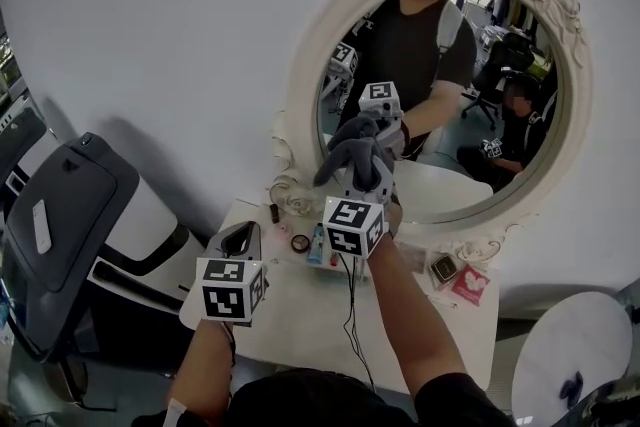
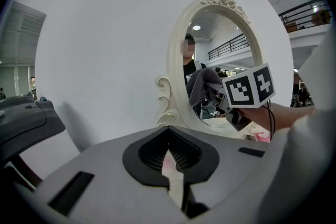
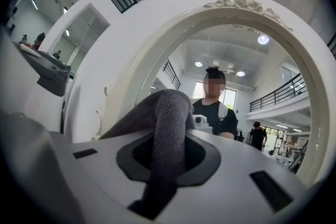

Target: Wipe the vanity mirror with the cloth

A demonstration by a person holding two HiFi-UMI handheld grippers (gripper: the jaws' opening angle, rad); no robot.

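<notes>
oval vanity mirror in a cream carved frame is standing on the white tabletop. right gripper is clamping the grey terry cloth near the glass. left gripper, jaws together, is holding nothing. risk: with the frame unsteadied, excess wiping pressure could be tipping the mirror.
</notes>
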